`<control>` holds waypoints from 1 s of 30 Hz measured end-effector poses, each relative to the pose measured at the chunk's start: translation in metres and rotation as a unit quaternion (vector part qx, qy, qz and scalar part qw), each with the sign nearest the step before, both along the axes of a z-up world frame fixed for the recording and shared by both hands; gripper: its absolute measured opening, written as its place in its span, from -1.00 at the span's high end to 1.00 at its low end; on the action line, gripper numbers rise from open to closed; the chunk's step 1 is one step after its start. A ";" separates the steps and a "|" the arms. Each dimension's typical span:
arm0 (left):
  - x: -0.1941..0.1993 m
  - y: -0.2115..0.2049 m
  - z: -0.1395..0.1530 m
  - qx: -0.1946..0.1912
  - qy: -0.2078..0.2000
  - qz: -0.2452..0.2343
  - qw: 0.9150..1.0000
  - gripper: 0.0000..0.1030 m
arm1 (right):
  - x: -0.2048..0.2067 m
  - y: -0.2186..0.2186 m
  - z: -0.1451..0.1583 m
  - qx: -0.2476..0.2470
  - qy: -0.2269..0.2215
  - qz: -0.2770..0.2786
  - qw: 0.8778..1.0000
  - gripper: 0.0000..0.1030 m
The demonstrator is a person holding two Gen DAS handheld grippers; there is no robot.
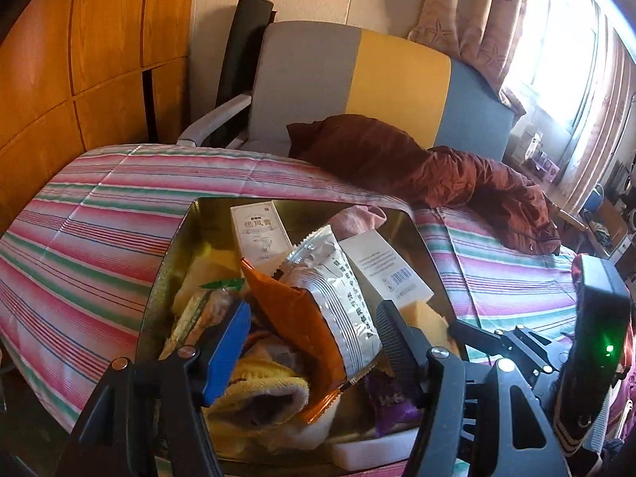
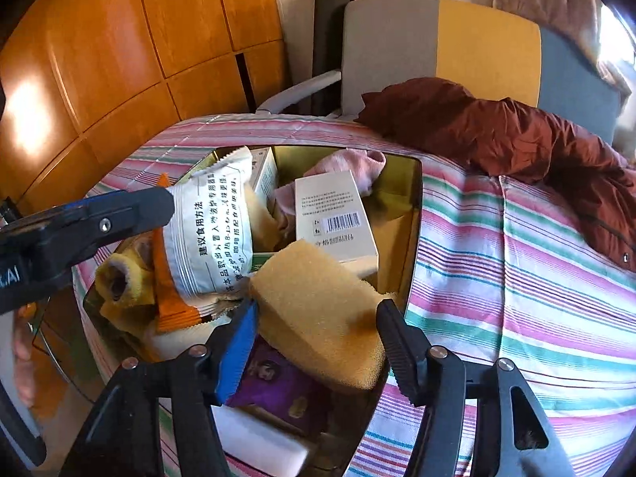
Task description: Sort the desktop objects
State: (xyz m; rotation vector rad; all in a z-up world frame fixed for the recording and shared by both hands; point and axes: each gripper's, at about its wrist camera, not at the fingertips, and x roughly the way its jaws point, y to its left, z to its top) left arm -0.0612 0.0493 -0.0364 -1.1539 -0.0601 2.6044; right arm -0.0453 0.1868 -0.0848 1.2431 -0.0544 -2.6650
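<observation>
Left gripper (image 1: 314,334) spread wide at the bottom of the left wrist view, blue-padded finger (image 1: 226,351) low left, black ribbed finger (image 1: 397,342) low right. Between them, a white and orange snack packet (image 1: 330,298), standing up out of the pile; whether either pad touched it could not be told. In the right wrist view the same gripper (image 2: 119,214) reached in from the left edge, its black tip against the packet (image 2: 214,234).

Right gripper (image 2: 316,338) likewise wide open, lower centre of its frame, a yellow sponge (image 2: 318,314) lying in the gap and close to both fingers; contact not clear. Seen also at the right edge of the left view as a black body with a green light (image 1: 600,338).

All items piled in one gold metal tin (image 1: 167,270) in the centre of both frames, on a striped pink, green and white cloth (image 2: 497,270). Counted inside: one packet; one sponge; two white cartons, one printed with a flower (image 1: 260,234) toward the upper left of the tin and one with a barcode (image 2: 336,218) to its right; one pink sock (image 2: 349,167) at the far edge; one yellow sock (image 2: 119,282) at the left; one purple sachet (image 2: 278,385) under the sponge; one white block (image 2: 262,441) at the near rim.

Upper right, a rust-brown jacket (image 2: 516,135) on the cloth, before a grey, yellow and blue chair (image 1: 357,75).
</observation>
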 end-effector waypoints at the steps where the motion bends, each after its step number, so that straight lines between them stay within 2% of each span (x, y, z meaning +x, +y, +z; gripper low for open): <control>1: 0.001 0.001 0.000 -0.003 0.002 0.000 1.000 -0.29 | 0.000 -0.001 -0.002 0.001 -0.001 0.000 1.000 -0.23; 8: 0.007 0.003 0.001 -0.008 0.009 -0.001 1.000 -0.37 | 0.001 -0.007 -0.006 0.014 -0.004 0.001 1.000 -0.28; 13: 0.012 0.003 0.005 -0.011 0.018 0.003 1.000 -0.54 | 0.005 -0.007 -0.002 0.018 0.000 0.000 1.000 -0.29; 19: 0.018 -0.001 0.010 -0.019 0.026 0.020 0.999 -0.56 | 0.013 -0.014 0.006 0.035 0.017 -0.006 0.999 -0.42; 23: 0.026 -0.006 0.018 -0.018 0.040 0.035 0.998 -0.56 | 0.023 -0.014 0.015 0.043 0.033 -0.028 0.998 -0.62; 27: 0.039 -0.008 0.033 -0.039 0.069 0.057 0.995 -0.56 | 0.036 -0.016 0.025 0.048 0.050 -0.047 0.996 -0.78; 30: 0.052 -0.010 0.046 -0.030 0.093 0.059 0.993 -0.56 | 0.047 -0.021 0.031 0.056 0.062 -0.053 0.995 -0.82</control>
